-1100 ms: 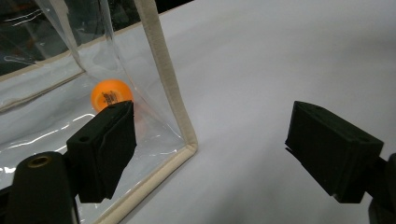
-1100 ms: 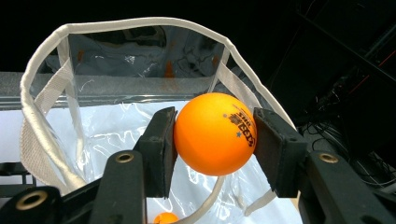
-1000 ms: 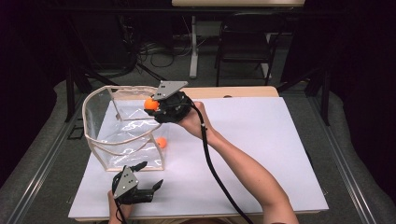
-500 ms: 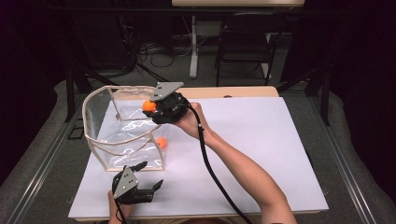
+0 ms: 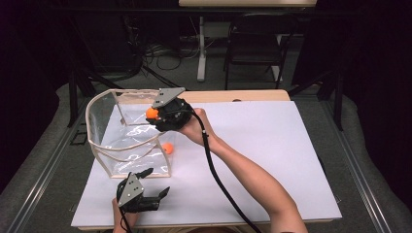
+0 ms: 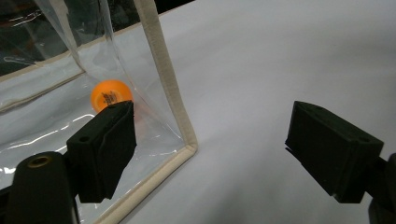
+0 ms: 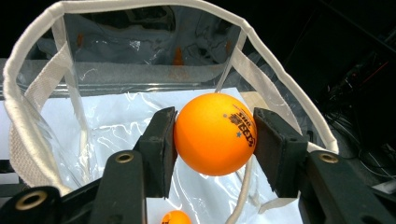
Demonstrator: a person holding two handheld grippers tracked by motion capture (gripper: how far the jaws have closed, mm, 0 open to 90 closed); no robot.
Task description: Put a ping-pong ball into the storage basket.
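1. Held: a small orange plastic ping-pong ball, pinched between both pads of the right tool, dark print on its upper right side.
2. Landmark: the clear plastic bag with cream fabric trim, standing open-mouthed on the left part of the white-covered desk.
3. Key relation: held ball just inside the bag's near-right rim and above it, as seen at; open mouth straight below, so the way in is downward, not sideways.
4. In the right gripper view, cream rim curving round behind and to both sides of the ball; bag floor visible beneath it.
5. Second orange ball already lying on the bag floor near the front right corner; also seen through the clear wall at.
6. Left tool resting on the desk just in front of the bag, jaws spread wide, gripping nothing; bag's near corner seam just ahead of the gap between the jaws.
7. Nearer to the mouth: right tool, by far.
8. Judgement: release likely next; slight risk of clipping the near rim, ball being close to it.
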